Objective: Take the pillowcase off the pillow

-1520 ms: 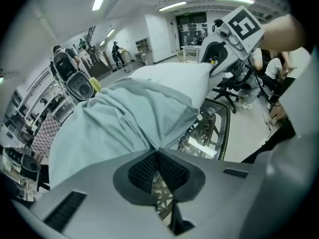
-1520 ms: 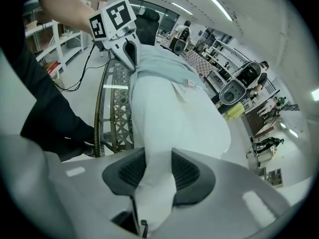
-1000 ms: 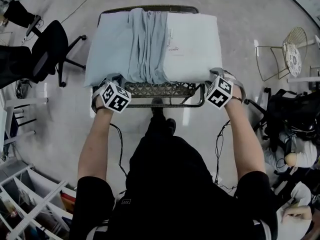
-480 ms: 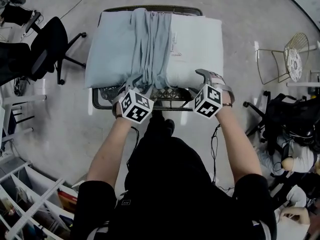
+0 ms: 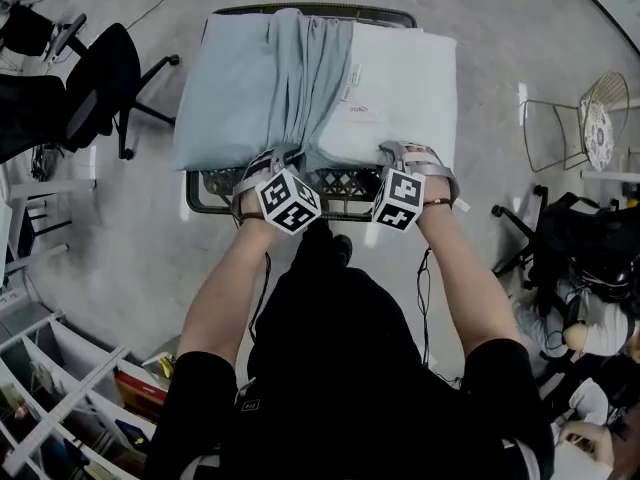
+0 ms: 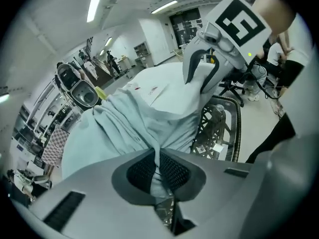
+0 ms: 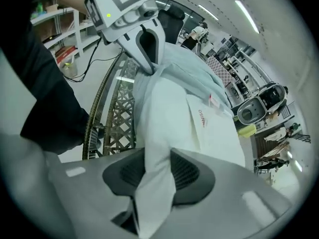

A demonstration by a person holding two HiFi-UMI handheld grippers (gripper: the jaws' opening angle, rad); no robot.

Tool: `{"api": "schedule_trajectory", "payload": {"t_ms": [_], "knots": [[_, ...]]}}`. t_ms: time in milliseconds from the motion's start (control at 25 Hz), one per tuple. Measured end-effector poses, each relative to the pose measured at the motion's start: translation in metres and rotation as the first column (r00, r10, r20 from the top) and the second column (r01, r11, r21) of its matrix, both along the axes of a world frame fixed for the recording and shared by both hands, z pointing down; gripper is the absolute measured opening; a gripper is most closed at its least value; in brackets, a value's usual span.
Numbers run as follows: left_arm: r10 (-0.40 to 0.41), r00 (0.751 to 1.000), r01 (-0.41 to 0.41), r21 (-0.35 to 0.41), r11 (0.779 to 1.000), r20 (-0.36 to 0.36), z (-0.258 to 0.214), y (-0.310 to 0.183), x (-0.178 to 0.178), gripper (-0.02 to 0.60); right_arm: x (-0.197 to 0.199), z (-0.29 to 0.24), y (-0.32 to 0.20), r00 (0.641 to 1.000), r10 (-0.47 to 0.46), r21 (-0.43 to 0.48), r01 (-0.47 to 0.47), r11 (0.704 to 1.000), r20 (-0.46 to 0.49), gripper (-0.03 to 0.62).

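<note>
There is one pillow (image 5: 405, 68), white, and one pillowcase (image 5: 230, 83), pale blue. Both lie on one surface (image 5: 345, 182) of dark metal lattice. The pillowcase covers only the left part of the pillow. In the middle it is gathered into many folds, and the right part of the pillow is bare. One small label (image 5: 362, 111) with red print sits on the bare part, but the print is too small to read.

Two grippers are at the near edge of the pillow, close to one another. The left gripper (image 5: 277, 158) has just been closing its jaws. They are clenched on a fold of the pillowcase, which is squeezed thin between the two pads. The right gripper (image 5: 393, 152) has also just been closing. Its jaws grasp the white near edge of the pillow, and a thick fold of white cloth passes between the pads.

On the floor stand two chairs: one black office chair (image 5: 100, 78) at the left and one wire chair (image 5: 590, 118) at the right.

The part of the pillow inside the pillowcase is hidden. Most of the surface is covered, and only its near strip and far rim show. In the head view the two marker cubes hide the tips of the jaws.
</note>
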State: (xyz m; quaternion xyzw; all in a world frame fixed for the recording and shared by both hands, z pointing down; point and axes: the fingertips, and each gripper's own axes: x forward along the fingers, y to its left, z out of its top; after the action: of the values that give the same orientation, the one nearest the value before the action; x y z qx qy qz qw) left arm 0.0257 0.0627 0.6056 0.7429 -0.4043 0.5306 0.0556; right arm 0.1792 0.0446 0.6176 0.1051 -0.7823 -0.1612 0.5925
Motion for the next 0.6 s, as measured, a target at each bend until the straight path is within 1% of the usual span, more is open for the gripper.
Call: {"api": "schedule_trajectory", "payload": {"t_ms": [120, 240, 360, 400, 440, 480, 520, 560, 600], "knots": [[-0.025, 1.0, 0.025, 0.007, 1.0, 0.002, -0.015, 0.002, -0.018, 0.025, 0.002, -0.023, -0.004, 1.0, 0.003, -0.044, -0.002, 0.999, 0.019, 0.126], [-0.054, 0.999, 0.054, 0.021, 0.998, -0.008, -0.033, 0.003, -0.029, 0.025, 0.008, -0.045, -0.005, 0.999, 0.009, -0.068, -0.005, 0.998, 0.045, 0.109], [-0.041, 0.998, 0.042, 0.016, 0.999, -0.055, -0.043, 0.008, -0.028, 0.026, 0.014, -0.053, -0.005, 0.999, 0.021, -0.086, -0.017, 0.996, 0.05, 0.104], [-0.025, 0.998, 0.026, 0.015, 1.0, -0.066, -0.044, 0.011, -0.025, 0.042, 0.016, -0.053, -0.005, 0.998, 0.031, -0.093, -0.026, 0.995, 0.046, 0.104], [-0.012, 0.998, 0.013, 0.018, 1.0, -0.066, -0.045, 0.015, -0.023, 0.082, 0.019, -0.051, -0.005, 0.998, 0.041, -0.101, -0.037, 0.994, 0.041, 0.106], [-0.008, 0.998, 0.01, 0.024, 1.0, -0.059, -0.046, 0.02, -0.024, 0.137, 0.02, -0.049, -0.004, 0.998, 0.052, -0.108, -0.048, 0.993, 0.037, 0.106], [-0.019, 0.999, 0.021, 0.034, 0.999, -0.048, -0.047, 0.025, -0.028, 0.169, 0.021, -0.048, -0.004, 0.997, 0.062, -0.116, -0.058, 0.992, 0.035, 0.105], [-0.044, 0.998, 0.046, 0.045, 0.998, -0.04, -0.048, 0.03, -0.036, 0.184, 0.021, -0.046, -0.003, 0.997, 0.071, -0.124, -0.066, 0.99, 0.037, 0.104], [-0.079, 0.996, 0.081, 0.054, 0.995, -0.037, -0.048, 0.034, -0.047, 0.187, 0.02, -0.045, -0.002, 0.996, 0.079, -0.133, -0.073, 0.988, 0.04, 0.104]]}}
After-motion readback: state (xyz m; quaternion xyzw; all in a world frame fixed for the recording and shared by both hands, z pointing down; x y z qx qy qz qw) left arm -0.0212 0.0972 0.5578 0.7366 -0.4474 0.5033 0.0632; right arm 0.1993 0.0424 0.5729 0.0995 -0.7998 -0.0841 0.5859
